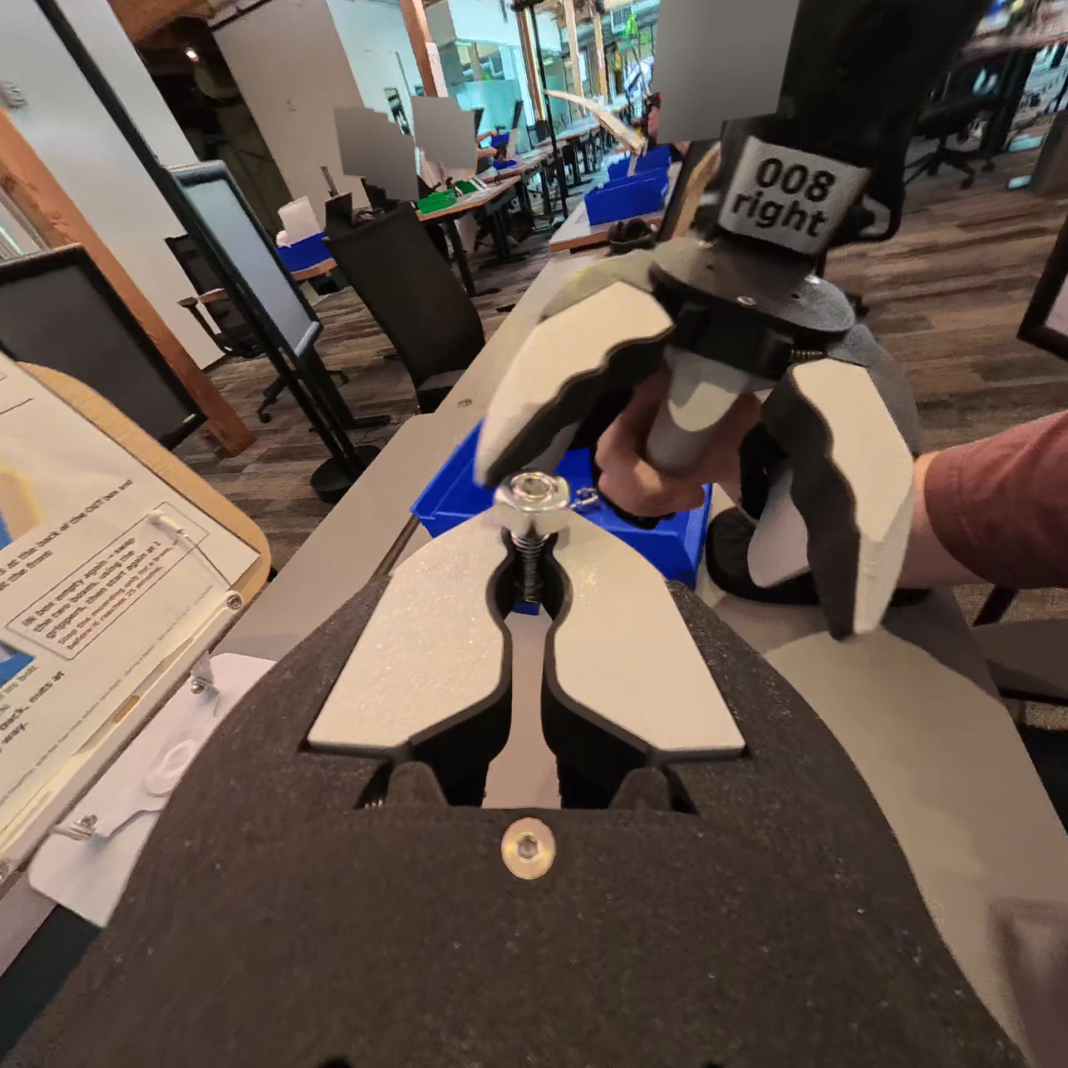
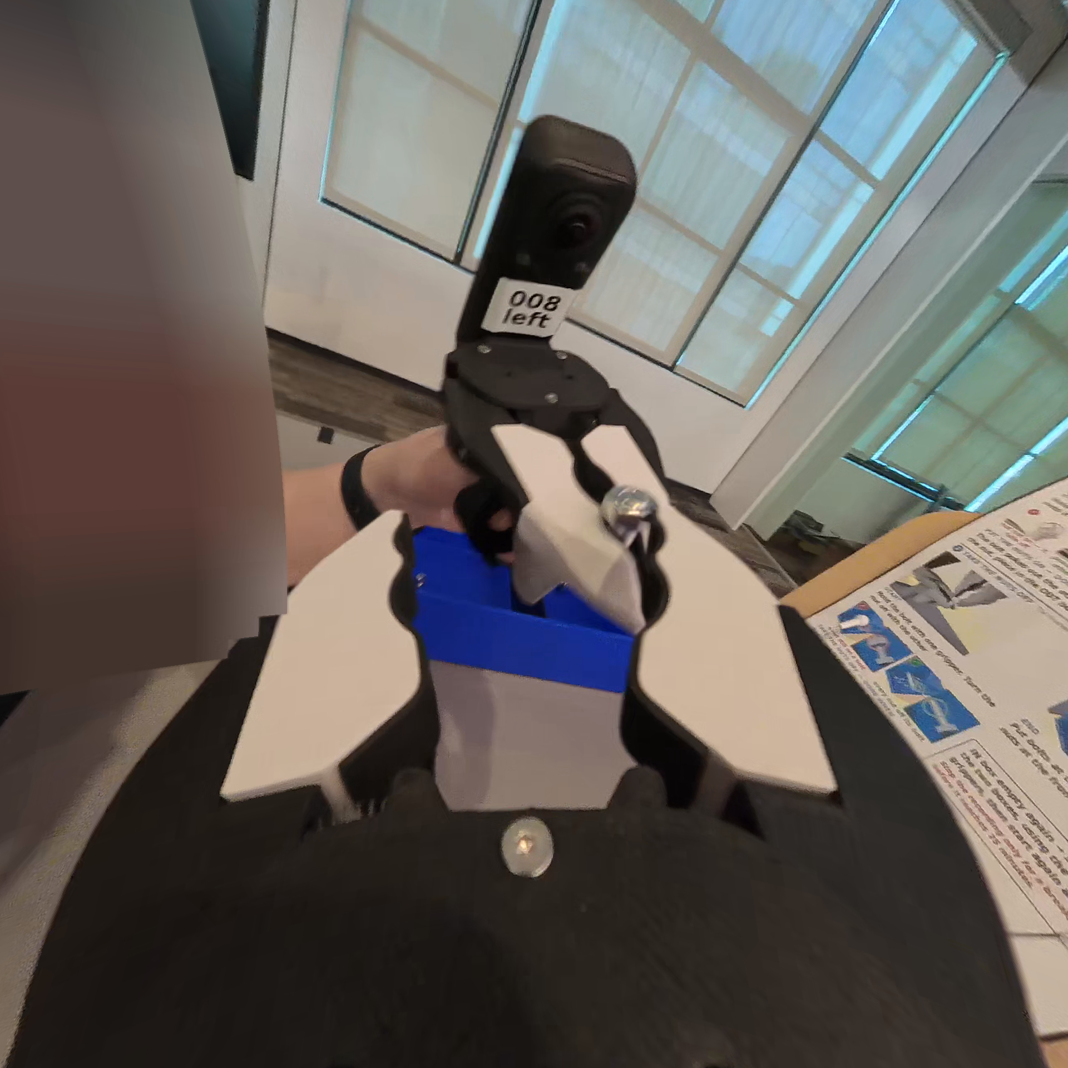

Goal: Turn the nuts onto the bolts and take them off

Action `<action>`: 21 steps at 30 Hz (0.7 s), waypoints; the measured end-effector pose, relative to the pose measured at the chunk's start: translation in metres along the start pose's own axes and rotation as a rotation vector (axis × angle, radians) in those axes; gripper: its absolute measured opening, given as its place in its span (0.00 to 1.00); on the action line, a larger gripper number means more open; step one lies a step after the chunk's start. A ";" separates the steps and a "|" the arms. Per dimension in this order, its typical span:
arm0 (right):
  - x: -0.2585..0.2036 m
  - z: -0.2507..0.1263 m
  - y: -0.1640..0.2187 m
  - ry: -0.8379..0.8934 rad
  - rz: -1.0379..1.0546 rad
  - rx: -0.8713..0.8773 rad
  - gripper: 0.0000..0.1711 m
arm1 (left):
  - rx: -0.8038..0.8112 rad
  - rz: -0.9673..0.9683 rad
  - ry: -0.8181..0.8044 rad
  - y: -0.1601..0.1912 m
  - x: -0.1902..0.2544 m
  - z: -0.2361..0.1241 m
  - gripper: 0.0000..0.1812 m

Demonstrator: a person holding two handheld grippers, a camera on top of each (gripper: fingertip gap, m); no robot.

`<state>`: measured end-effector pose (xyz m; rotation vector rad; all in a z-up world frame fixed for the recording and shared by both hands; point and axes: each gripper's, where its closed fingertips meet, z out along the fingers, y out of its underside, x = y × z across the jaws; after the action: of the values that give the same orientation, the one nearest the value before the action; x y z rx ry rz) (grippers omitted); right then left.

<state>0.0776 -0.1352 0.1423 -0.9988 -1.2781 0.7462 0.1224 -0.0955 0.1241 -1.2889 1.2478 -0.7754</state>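
My left gripper (image 1: 531, 540) is shut on the threaded shank of a silver bolt (image 1: 529, 557). The bolt sticks out past the fingertips and ends in a hex piece (image 1: 531, 500); I cannot tell whether that is the head or a nut. My right gripper (image 1: 670, 546) is open, one fingertip (image 1: 491, 462) touching or almost touching the hex piece, the other far to the right. In the right wrist view my right gripper (image 2: 529, 520) is wide open and empty. The left gripper (image 2: 589, 601) and the bolt (image 2: 627, 505) are ahead of it, by its right finger.
A blue bin (image 1: 664, 549) stands on the grey table (image 1: 347, 520) under both grippers; it also shows in the right wrist view (image 2: 520, 641). A printed instruction sheet on a wooden board (image 1: 115, 549) lies beside it (image 2: 953, 636). Chairs and desks stand farther off. My hands' fingertips stand some 5 cm from each other.
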 end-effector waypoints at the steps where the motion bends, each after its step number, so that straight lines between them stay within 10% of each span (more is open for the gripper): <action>1: -0.005 -0.005 -0.002 -0.044 0.001 -0.011 0.34 | 0.016 -0.027 -0.014 -0.002 -0.006 -0.005 0.02; 14: 0.000 0.005 0.002 -0.034 0.100 0.025 0.46 | -0.030 -0.010 0.033 0.005 0.005 0.004 0.02; 17: -0.002 -0.009 -0.003 -0.068 0.079 0.001 0.27 | -0.015 -0.037 0.017 0.004 -0.003 -0.001 0.02; 21: 0.016 -0.019 -0.014 0.017 0.147 0.058 0.31 | -0.013 -0.068 -0.004 0.005 -0.011 -0.005 0.02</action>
<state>0.0980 -0.1304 0.1617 -1.0576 -1.1708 0.8809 0.1144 -0.0856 0.1227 -1.3484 1.2124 -0.8139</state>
